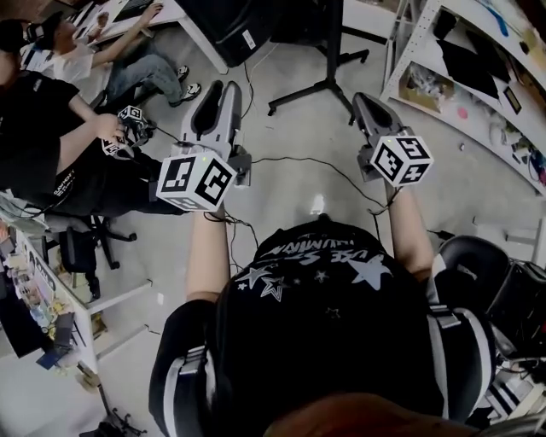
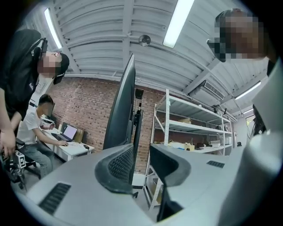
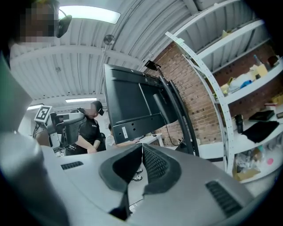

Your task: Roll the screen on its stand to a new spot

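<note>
Though illegible, a white label [image 3: 125, 131] on the screen [image 3: 132, 99]'s dark back.

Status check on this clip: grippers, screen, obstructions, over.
Left gripper open, empty; right gripper shut, empty. Large black screen on black stand ahead, untouched. Black cable across floor, white shelving close right.

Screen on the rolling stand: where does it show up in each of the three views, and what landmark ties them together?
Head view: the screen is at top centre, dark, cut off by the frame edge.
Left gripper view: centre, seen edge-on, just beyond the jaws.
Right gripper view: centre, its back panel above the jaws.
Shared landmark: the white shelving rack, right of the screen in every view.
</note>
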`<action>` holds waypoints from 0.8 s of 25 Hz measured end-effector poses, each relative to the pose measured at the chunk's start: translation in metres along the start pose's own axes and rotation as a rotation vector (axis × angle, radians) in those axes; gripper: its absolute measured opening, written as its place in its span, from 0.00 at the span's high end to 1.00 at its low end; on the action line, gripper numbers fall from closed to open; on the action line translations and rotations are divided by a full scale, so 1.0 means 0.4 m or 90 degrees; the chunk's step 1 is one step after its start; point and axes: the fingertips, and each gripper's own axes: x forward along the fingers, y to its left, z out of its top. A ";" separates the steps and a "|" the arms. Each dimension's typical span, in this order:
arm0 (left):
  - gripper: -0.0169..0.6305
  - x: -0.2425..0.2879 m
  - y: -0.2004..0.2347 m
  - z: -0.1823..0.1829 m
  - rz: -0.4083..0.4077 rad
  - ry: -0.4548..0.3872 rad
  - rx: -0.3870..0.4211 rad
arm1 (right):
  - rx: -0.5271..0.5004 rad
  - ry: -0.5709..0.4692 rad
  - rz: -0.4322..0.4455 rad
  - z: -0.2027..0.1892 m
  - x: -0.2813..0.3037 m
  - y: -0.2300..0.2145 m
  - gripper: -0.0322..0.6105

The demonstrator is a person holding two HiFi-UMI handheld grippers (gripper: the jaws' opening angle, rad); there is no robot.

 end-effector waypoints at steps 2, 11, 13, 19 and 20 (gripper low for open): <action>0.77 0.042 0.003 -0.002 -0.001 0.001 0.006 | -0.002 0.008 0.011 0.004 0.024 -0.023 0.94; 0.48 0.207 0.074 0.048 0.016 -0.015 0.073 | 0.018 0.023 0.002 -0.014 0.102 -0.095 0.94; 0.43 0.232 0.116 0.064 0.030 -0.031 0.083 | 0.018 0.021 -0.006 -0.011 0.126 -0.099 0.94; 0.41 0.325 0.220 0.042 0.032 -0.015 0.078 | 0.013 0.010 -0.034 0.021 0.208 -0.134 0.94; 0.41 0.342 0.233 0.038 0.027 -0.009 0.078 | 0.013 0.008 -0.038 0.027 0.224 -0.140 0.94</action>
